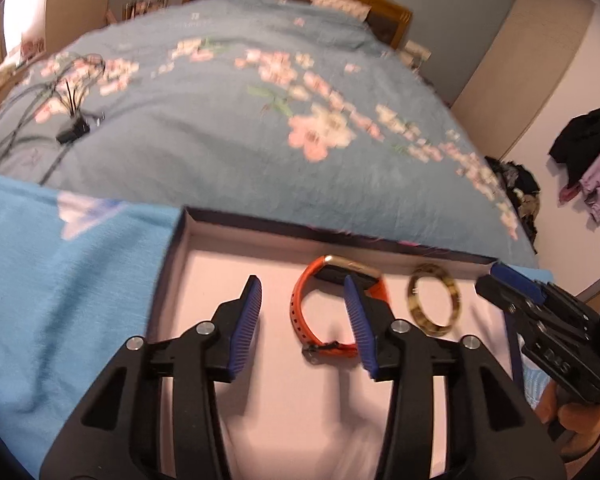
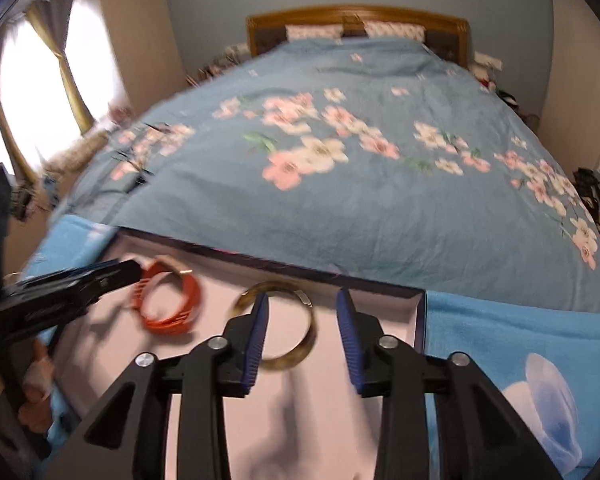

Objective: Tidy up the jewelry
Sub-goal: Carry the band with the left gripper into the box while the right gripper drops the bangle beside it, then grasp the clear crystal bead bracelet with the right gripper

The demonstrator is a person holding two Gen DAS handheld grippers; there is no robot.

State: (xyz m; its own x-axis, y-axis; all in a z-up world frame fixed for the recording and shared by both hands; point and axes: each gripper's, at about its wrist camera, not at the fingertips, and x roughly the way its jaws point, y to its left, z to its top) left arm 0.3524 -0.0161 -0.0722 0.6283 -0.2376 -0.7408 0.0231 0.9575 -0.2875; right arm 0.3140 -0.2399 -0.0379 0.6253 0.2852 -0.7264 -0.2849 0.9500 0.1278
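An open dark box with a pale pink floor (image 1: 228, 280) (image 2: 380, 312) lies on the bed's near end. In it lie an orange strap watch (image 1: 300, 316) (image 2: 188, 296) and a tortoiseshell bangle (image 1: 452, 296) (image 2: 308, 320), side by side. My left gripper (image 1: 303, 284) is open and empty above the box floor, its right finger in front of the watch. My right gripper (image 2: 303, 300) is open and empty, its left finger in front of the bangle. In the left wrist view the right gripper (image 1: 512, 280) shows at the right edge.
The box rests on a light blue towel (image 1: 60, 280) (image 2: 520, 328) over a blue floral bedspread (image 1: 240, 128). A black adapter with cables (image 1: 72, 132) lies on the bed at far left. Clothes hang on the right wall (image 1: 592, 148). A window is at left (image 2: 28, 92).
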